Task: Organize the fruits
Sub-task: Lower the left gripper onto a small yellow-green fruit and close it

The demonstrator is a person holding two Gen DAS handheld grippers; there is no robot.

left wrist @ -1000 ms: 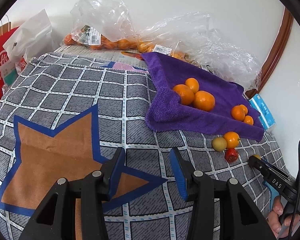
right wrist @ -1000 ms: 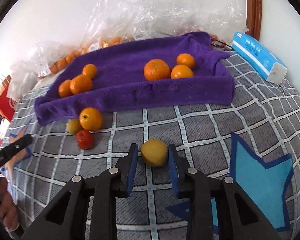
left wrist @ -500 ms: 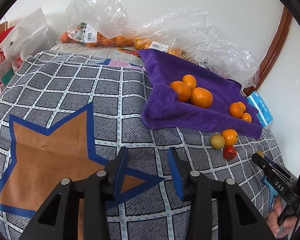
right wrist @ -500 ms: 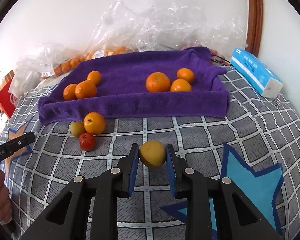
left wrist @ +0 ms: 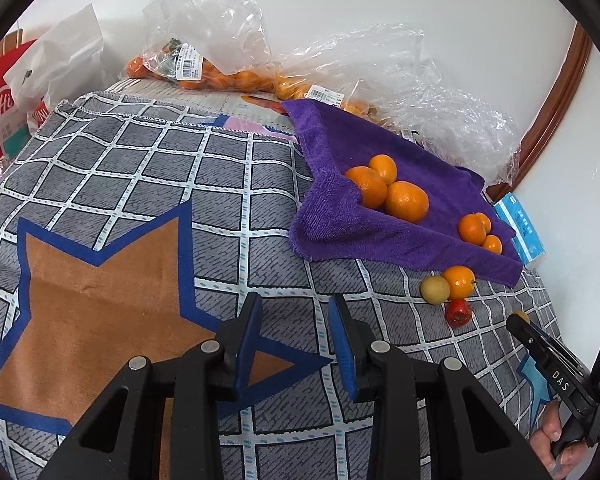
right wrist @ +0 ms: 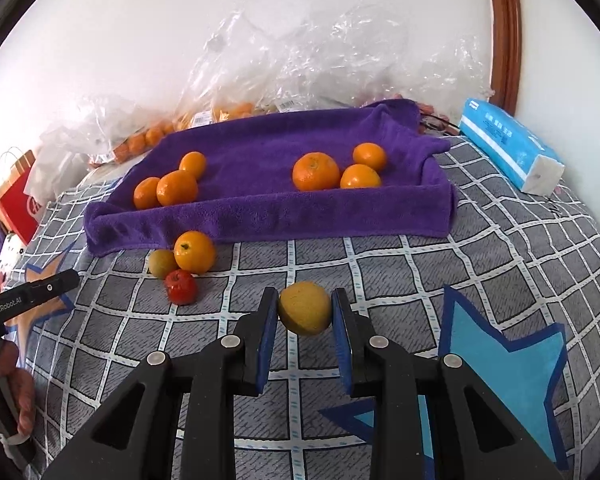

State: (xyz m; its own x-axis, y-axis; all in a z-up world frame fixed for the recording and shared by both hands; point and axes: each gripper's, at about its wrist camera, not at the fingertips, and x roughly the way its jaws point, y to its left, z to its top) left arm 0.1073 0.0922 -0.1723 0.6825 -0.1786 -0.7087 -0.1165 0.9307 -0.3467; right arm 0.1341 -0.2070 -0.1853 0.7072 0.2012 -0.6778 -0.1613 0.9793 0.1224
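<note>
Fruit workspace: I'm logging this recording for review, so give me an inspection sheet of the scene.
Surface: grey checked cloth with star patterns.
Job's things: six oranges on the purple towel; loose orange, greenish fruit and red fruit in front of it.
Clutter: plastic bags holding oranges, tissue pack, red bag.
Grippers: right tongs shut on a yellow fruit; left tongs closing, nothing between them.
Cables: nothing seen.
Surroundings: white wall, wooden frame.

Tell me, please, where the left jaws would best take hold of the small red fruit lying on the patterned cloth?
Grip the red fruit across its round middle, from above. The yellow-green fruit and loose orange crowd its far side, so the pads probably belong on its left and right flanks, which look free.
</note>
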